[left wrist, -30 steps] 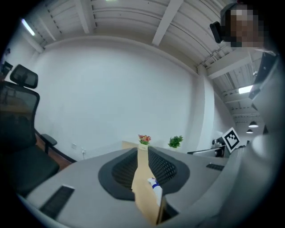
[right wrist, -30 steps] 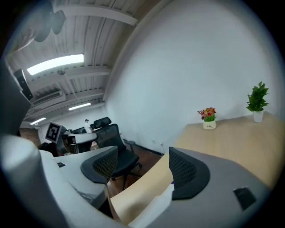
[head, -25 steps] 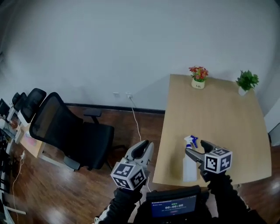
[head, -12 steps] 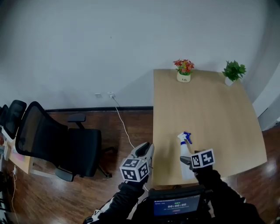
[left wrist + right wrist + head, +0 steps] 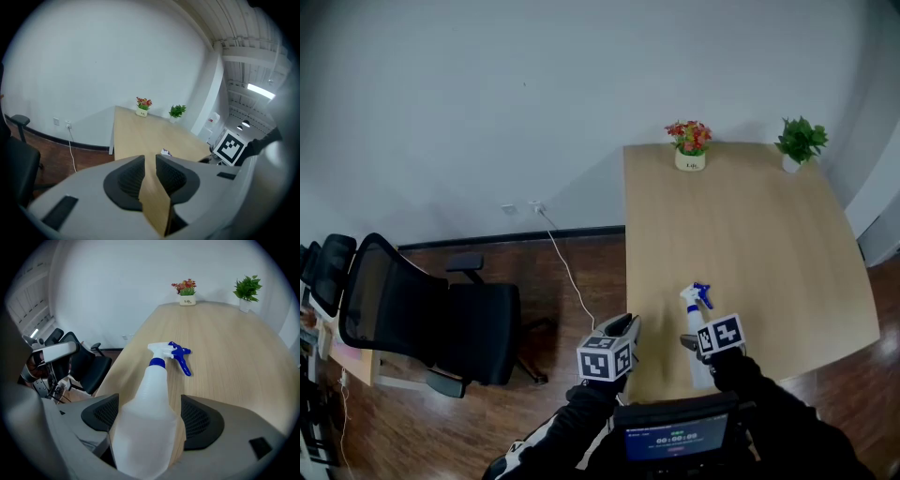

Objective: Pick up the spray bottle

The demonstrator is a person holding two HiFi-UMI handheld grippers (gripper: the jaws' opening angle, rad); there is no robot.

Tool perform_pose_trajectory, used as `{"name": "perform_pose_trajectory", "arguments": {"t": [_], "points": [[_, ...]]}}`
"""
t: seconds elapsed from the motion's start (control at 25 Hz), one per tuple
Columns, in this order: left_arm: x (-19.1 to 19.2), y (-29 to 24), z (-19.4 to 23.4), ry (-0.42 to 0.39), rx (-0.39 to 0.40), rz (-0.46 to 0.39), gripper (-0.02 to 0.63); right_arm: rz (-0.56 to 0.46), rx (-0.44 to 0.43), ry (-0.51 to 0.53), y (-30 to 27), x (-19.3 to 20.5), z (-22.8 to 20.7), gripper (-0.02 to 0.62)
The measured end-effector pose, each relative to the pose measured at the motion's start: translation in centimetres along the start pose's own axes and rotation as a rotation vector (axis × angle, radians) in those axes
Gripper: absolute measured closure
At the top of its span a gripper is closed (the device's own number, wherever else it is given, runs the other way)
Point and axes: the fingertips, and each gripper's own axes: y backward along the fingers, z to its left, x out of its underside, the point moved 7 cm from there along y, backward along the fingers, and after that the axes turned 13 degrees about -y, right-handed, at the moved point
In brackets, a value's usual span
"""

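A translucent white spray bottle (image 5: pixel 150 413) with a blue collar and blue trigger sits near the front edge of the light wooden table (image 5: pixel 750 216). In the right gripper view it fills the space between the jaws, nozzle pointing away, and both pads press against its sides. My right gripper (image 5: pixel 701 349) is shut on the bottle (image 5: pixel 695 309), which still rests on the table. My left gripper (image 5: pixel 623 330) hangs just off the table's left front corner, with its jaws nearly together and nothing between them (image 5: pixel 150 176).
A small pot of red flowers (image 5: pixel 689 145) and a green potted plant (image 5: pixel 799 142) stand at the table's far edge. A black office chair (image 5: pixel 422 319) is on the wooden floor to the left. A white cable (image 5: pixel 567 272) runs from a wall socket.
The head view has shifted slightly. My right gripper has moved a little forward and left over the bottle, and my left gripper has come closer to the table corner.
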Motion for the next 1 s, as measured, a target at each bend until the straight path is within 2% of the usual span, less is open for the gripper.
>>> {"name": "perform_pose_trajectory", "arguments": {"t": [0.16, 0.32, 0.48, 0.68, 0.84, 1.0], "points": [[0.0, -1.2, -0.7, 0.005, 0.035, 0.01, 0.52, 0.025, -0.008, 0.0, -1.1, 0.1, -0.4, 0.181], [-0.1, -1.7, -1.3, 0.005, 0.032, 0.007, 0.52, 0.015, -0.015, 0.025, -1.7, 0.2, 0.2, 0.181], [0.2, -2.2, -1.6, 0.009, 0.024, 0.001, 0.52, 0.053, -0.01, 0.0, -2.3, 0.8, -0.4, 0.181], [0.5, -1.7, -2.4, 0.023, 0.028, -0.007, 0.52, 0.051, -0.026, 0.006, -1.9, 0.8, -0.9, 0.186], [-0.2, 0.1, -1.7, 0.032, 0.011, -0.044, 0.52, -0.026, -0.1, -0.01, -0.4, 0.3, -0.7, 0.186], [-1.4, 2.8, -1.3, 0.043, 0.005, -0.119, 0.52, -0.191, -0.23, -0.029, 3.8, -1.2, 0.7, 0.186]]}}
